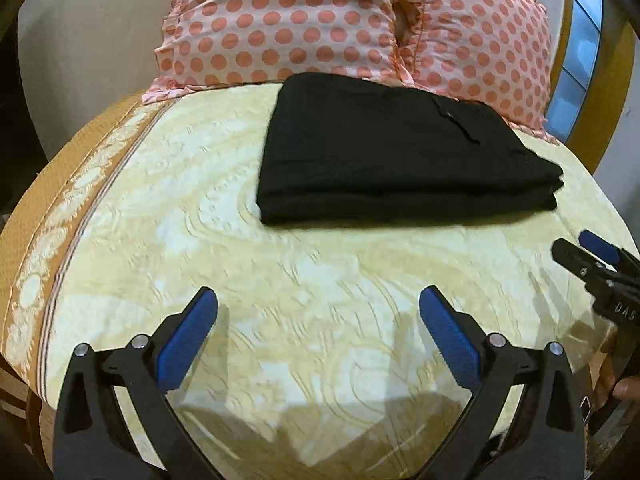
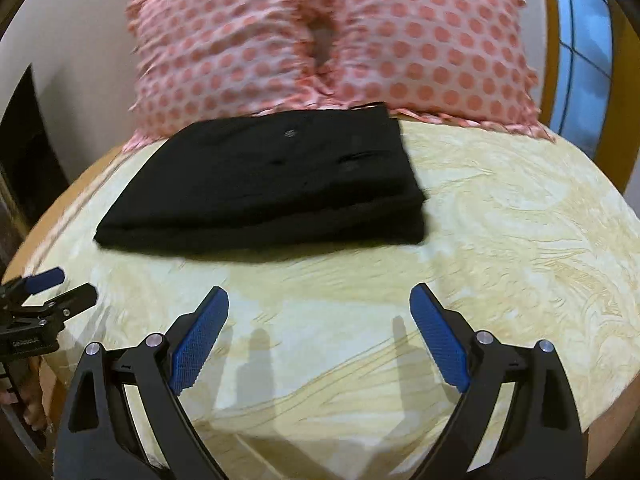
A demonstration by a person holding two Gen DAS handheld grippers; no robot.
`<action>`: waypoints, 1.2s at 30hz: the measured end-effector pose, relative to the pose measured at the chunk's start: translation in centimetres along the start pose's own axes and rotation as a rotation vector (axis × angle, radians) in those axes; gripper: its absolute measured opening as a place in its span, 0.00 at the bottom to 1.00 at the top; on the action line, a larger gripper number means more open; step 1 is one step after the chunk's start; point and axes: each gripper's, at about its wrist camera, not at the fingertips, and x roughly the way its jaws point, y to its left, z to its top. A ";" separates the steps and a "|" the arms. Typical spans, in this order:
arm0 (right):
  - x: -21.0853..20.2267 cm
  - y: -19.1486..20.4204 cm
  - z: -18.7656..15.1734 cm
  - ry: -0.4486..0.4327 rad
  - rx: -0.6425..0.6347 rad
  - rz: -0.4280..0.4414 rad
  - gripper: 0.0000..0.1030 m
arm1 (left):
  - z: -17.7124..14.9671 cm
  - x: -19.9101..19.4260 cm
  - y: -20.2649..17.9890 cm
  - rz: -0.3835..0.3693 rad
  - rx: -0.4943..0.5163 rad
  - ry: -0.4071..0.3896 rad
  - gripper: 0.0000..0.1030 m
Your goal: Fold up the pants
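1. A bed [image 1: 168, 208] covered in a cream and yellow swirl-patterned sheet fills both views, with an orange patterned border along its left side in the left wrist view.
2. Two pink pillows with salmon polka dots [image 1: 280, 20] [image 2: 432, 40] lean side by side at the head of the bed; behind them to the right is a wooden frame around a blue pane [image 2: 580, 52].
3. The black pants [image 1: 400, 148] [image 2: 272, 184] lie folded into a compact, layered rectangle on the sheet, the far edge touching or just beside the pillows.
4. The left hand-held gripper [image 1: 318, 300] hangs over bare sheet near the pants, its blue-padded fingers spread apart and holding nothing.
5. The right hand-held gripper [image 2: 319, 300] is likewise spread wide and holding nothing, over the sheet on the near side of the pants.
6. Each gripper shows at the edge of the other's view, apart from the pants.
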 end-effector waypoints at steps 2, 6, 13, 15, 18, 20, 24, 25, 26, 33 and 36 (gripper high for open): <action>0.0 0.6 -0.4 0.002 -0.013 -0.002 0.91 | -0.5 0.0 -0.5 0.017 0.020 0.002 0.98; 0.0 1.0 -1.0 0.000 -0.016 -0.016 0.95 | -1.1 -0.1 -0.9 0.051 0.036 -0.012 0.98; 0.7 1.3 -2.0 0.020 -0.039 -0.048 0.99 | -2.0 -0.3 -0.8 0.074 0.019 -0.057 0.98; 0.5 1.2 -2.2 0.003 -0.017 -0.049 0.99 | -2.2 -0.4 -0.8 0.079 0.016 -0.075 0.98; 0.4 1.3 -2.5 -0.018 -0.020 -0.055 0.99 | -2.4 -0.5 -0.9 0.084 0.009 -0.101 0.98; 0.4 1.2 -2.7 -0.033 -0.019 -0.055 0.99 | -2.5 -0.5 -1.0 0.088 0.004 -0.112 0.98; 0.2 1.2 -3.0 -0.060 -0.019 -0.058 0.99 | -2.6 -0.6 -0.9 0.091 0.003 -0.121 0.98; 0.2 1.3 -3.0 -0.063 -0.019 -0.058 0.99 | -2.7 -0.6 -0.9 0.090 0.003 -0.126 0.98; 0.2 1.3 -3.0 -0.064 -0.019 -0.058 0.99 | -2.8 -0.6 -1.0 0.090 0.001 -0.129 0.98; 0.2 1.3 -3.1 -0.064 -0.018 -0.060 0.99 | -2.8 -0.5 -0.7 0.088 0.002 -0.144 0.98; 0.2 1.2 -3.0 -0.067 -0.020 -0.057 0.99 | -2.8 -0.5 -0.8 0.088 0.002 -0.141 0.98</action>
